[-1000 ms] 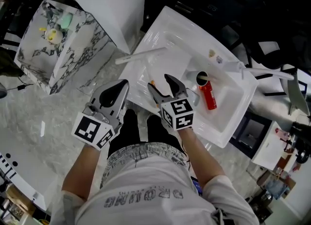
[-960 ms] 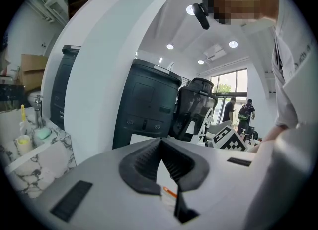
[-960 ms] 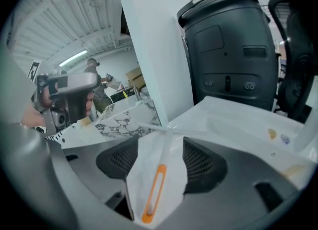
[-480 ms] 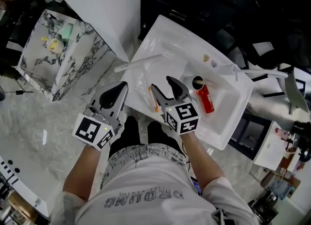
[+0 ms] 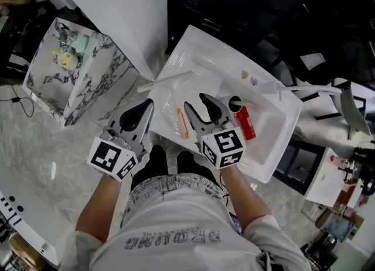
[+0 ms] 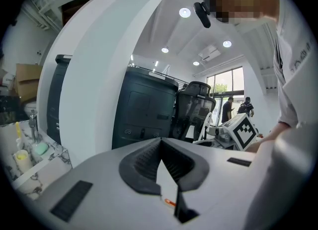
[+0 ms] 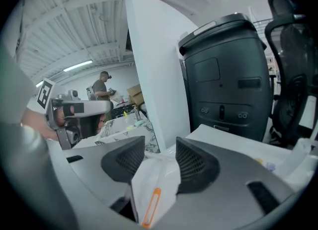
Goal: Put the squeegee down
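The squeegee lies on the near left rim of the white basin: a long white blade with an orange-striped handle that runs toward me. My right gripper hovers just right of the handle, above the basin. Its jaws are apart and closing, with nothing between the pads. In the right gripper view the orange handle shows below the right gripper, lying free. My left gripper hangs to the left of the basin, shut and holding nothing; the left gripper has its tips together.
A red bottle with a black cap lies in the basin bowl. A white tap stands at the basin's right end. A marble-patterned box with small bottles stands at the left, a white panel behind it.
My right gripper has lifted and drawn back from the squeegee, and its jaws have narrowed. The orange handle now lies uncovered on the basin rim. The left gripper has barely moved.
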Demonstrator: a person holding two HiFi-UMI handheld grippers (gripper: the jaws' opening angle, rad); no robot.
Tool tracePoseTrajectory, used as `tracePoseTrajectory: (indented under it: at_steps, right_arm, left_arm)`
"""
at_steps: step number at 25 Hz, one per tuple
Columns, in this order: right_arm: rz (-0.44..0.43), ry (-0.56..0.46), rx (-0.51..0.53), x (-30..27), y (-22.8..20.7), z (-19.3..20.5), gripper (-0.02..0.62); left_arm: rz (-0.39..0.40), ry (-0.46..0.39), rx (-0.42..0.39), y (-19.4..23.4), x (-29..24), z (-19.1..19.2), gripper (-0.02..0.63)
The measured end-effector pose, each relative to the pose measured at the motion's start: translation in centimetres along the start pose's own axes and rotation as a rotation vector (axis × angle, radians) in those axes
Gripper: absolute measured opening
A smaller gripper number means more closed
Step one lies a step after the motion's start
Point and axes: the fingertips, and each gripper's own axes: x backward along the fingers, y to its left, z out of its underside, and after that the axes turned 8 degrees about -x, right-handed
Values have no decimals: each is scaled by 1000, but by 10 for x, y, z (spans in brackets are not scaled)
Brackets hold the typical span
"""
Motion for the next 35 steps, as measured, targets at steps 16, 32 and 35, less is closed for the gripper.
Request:
tracePoseTrajectory:
  at_steps: [16, 32, 35]
  right_arm:
    - [-22, -82, 80, 22, 13, -44, 95]
    - [-52, -134, 104, 37, 17, -60, 8]
    - [-68, -137, 112, 38, 19, -60, 8]
  left_arm:
    - [-5, -37, -25, 2, -2, -22, 20]
    - [-24, -50, -28, -3, 1, -27, 20]
    - [-27, -51, -29, -3, 1, -28, 20]
